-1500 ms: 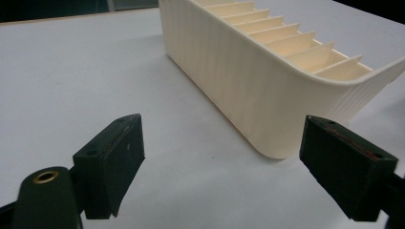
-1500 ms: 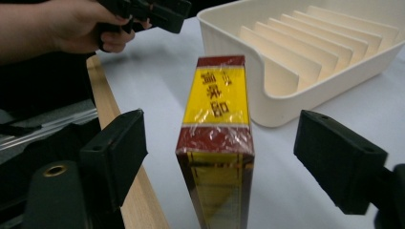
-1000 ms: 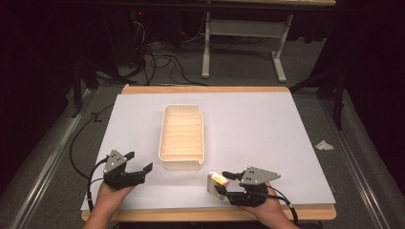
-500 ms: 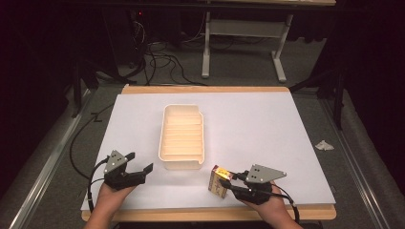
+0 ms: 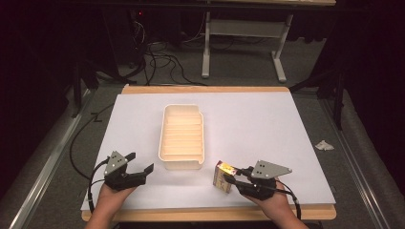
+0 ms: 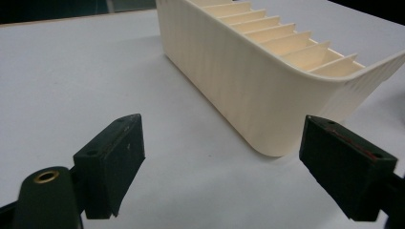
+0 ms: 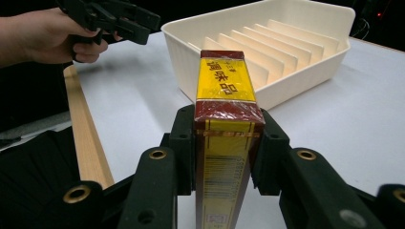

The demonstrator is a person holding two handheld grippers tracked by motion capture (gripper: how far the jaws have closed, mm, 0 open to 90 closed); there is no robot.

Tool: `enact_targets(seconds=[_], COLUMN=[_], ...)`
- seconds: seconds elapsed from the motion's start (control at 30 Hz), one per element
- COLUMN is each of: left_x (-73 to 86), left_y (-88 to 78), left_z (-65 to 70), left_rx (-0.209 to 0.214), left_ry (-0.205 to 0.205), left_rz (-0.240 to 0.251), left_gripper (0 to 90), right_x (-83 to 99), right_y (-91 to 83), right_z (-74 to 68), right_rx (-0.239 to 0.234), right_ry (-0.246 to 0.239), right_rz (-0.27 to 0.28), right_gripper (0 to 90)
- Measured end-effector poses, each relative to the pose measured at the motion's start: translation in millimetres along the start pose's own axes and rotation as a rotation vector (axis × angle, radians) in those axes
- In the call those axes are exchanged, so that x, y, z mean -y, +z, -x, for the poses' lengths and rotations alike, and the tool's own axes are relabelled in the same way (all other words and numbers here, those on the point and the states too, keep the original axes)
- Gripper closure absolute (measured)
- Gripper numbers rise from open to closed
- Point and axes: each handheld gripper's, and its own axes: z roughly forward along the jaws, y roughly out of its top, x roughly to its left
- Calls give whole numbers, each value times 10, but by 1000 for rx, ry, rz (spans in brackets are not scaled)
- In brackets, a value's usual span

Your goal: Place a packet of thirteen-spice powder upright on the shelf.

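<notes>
Item one: my right tongs (image 5: 230,178), lower right of the high view, clamped on a narrow red-and-yellow printed carton wrapped in clear film (image 7: 224,138). In the right gripper view the jaws press its two broad faces, and the carton stands on end, centred in the frame. In the high view it sits low over the counter (image 5: 267,119), a white sheet on a wooden top; whether it touches I cannot tell.

Item two: a cream plastic tray with a row of thin upright dividers (image 5: 182,136), middle of the frame, long axis running away from me. All its slots look empty. Its near end wall lies just up and left of the carton.

Item three: my left tongs (image 5: 142,171), lower left, jaws wide apart, holding nothing. In the left gripper view the tray's rounded near corner shows between them, farther off.

Step in hand, as I judge it: carton gripped, not yet filed. The next move calls for lifting it over the near wall and lowering it into one slot, edge parallel to the dividers.
</notes>
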Motion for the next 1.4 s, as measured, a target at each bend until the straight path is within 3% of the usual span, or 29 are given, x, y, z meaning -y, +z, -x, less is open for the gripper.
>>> enact_targets(seconds=[0.3, 0.47, 0.67, 0.93, 1.2, 1.4], left_x=[-69, -63, -53, -32, -42, -44], left_y=[-30, -20, -27, -45, -95, -146], left_z=[-26, -13, -8, 0, -30, -49], left_rx=[5, 10, 14, 22, 11, 2], left_ry=[1, 8, 16, 28, 24, 31], left_rz=[21, 19, 9, -3, 3, 3], left_gripper=[162, 161, 161, 161, 161, 161], right_x=[-28, -48, -83, -208, -453, -619], right_y=[-65, -60, -70, -24, 130, 277], right_z=[150, 340, 583, 752, 800, 732], right_rx=[-2, -13, -28, -44, -79, -163], right_ry=[-47, -72, -56, -77, -124, -169], right_rz=[16, 21, 35, 46, 76, 93], right_gripper=[683, 685, 685, 686, 688, 688])
